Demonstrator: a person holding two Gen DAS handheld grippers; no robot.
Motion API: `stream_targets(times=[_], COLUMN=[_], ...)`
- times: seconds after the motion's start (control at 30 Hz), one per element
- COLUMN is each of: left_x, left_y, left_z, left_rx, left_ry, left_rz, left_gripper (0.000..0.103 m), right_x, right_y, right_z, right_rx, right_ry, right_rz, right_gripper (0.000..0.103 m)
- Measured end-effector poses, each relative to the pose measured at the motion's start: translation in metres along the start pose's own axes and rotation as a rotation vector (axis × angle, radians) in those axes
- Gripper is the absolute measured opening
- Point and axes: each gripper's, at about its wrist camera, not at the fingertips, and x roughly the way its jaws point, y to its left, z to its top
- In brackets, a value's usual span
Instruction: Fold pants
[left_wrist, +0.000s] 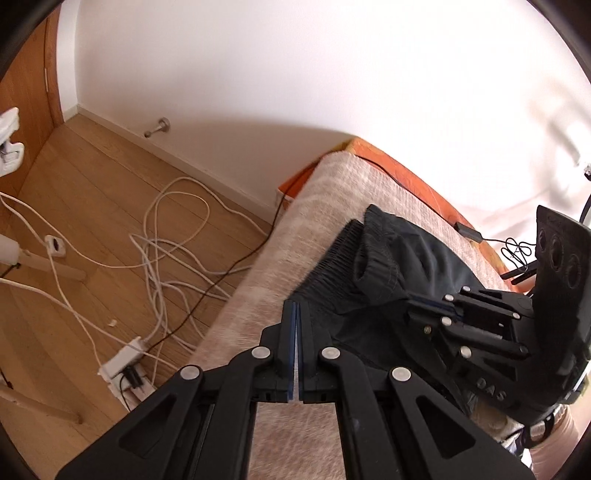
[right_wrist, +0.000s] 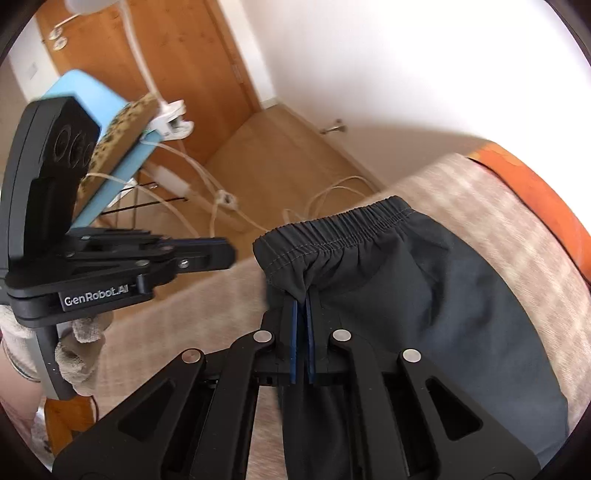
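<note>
Dark grey pants (right_wrist: 424, 295) with an elastic waistband (right_wrist: 354, 221) lie on a beige bed cover (right_wrist: 498, 229). My right gripper (right_wrist: 302, 302) is shut on the waistband fabric near its left corner. In the left wrist view the pants (left_wrist: 399, 266) lie bunched to the right, and the right gripper (left_wrist: 417, 306) shows there pinching them. My left gripper (left_wrist: 297, 306) is shut with nothing between its fingers, over the bed cover (left_wrist: 314, 206) just left of the pants. It also shows in the right wrist view (right_wrist: 229, 254), apart from the waistband.
A wooden floor (left_wrist: 92, 184) left of the bed holds tangled white cables (left_wrist: 173, 236) and a power strip (left_wrist: 123, 363). An orange sheet edge (left_wrist: 406, 170) runs by the white wall. A wooden door (right_wrist: 177, 55) and a blue-topped stand (right_wrist: 107, 147) are at the back left.
</note>
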Motion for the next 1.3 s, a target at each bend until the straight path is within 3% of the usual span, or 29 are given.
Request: stream_targets(times=[0.13, 0.2, 0.27, 0.43, 0.57, 0.67, 0.77, 0.87, 1.13, 1.2, 1.3], left_x=[-0.008, -0.01, -0.01, -0.002, 0.01, 0.024, 0.041, 0.06, 0.057, 0.05, 0.031], left_y=[0.005, 0.004, 0.0, -0.022, -0.047, -0.069, -0.089, -0.101, -0.094, -0.098, -0.119], left_z=[0.002, 0.003, 0.004, 0.005, 0.0, -0.007, -0.018, -0.029, -0.031, -0.035, -0.046], left_rx=[-0.013, -0.012, -0.003, 0.037, 0.074, 0.111, 0.18, 0.218, 0.125, 0.123, 0.141], left_ry=[-0.015, -0.019, -0.021, -0.02, -0.006, 0.017, 0.049, 0.117, 0.066, 0.045, 0.023], left_rz=[0.008, 0.006, 0.001, -0.018, -0.074, -0.099, -0.057, -0.01, 0.012, 0.072, 0.05], left_gripper=[0.0, 0.0, 0.0, 0.0, 0.0, 0.0, 0.0, 0.0, 0.0, 0.0, 0.0], right_x=[0.022, 0.024, 0.015, -0.041, -0.106, -0.166, -0.229, -0.304, -0.468, -0.499, -0.526], right_y=[0.005, -0.001, -0.002, -0.012, -0.026, -0.036, -0.05, -0.069, -0.118, -0.133, -0.152], right_z=[-0.005, -0.009, -0.014, -0.04, -0.086, -0.131, -0.182, -0.248, -0.423, -0.463, -0.509], right_rx=[0.016, 0.054, 0.065, 0.086, 0.128, 0.162, 0.215, 0.291, 0.577, 0.647, 0.719], right_ry=[0.058, 0.056, 0.038, -0.048, -0.104, -0.14, -0.183, -0.212, -0.196, -0.201, -0.178], right_rz=[-0.045, -0.006, 0.028, 0.0, -0.049, -0.111, -0.186, -0.327, -0.711, -0.758, -0.805], right_gripper=[0.008, 0.022, 0.051, 0.053, 0.053, 0.055, 0.061, 0.062, 0.066, 0.069, 0.069])
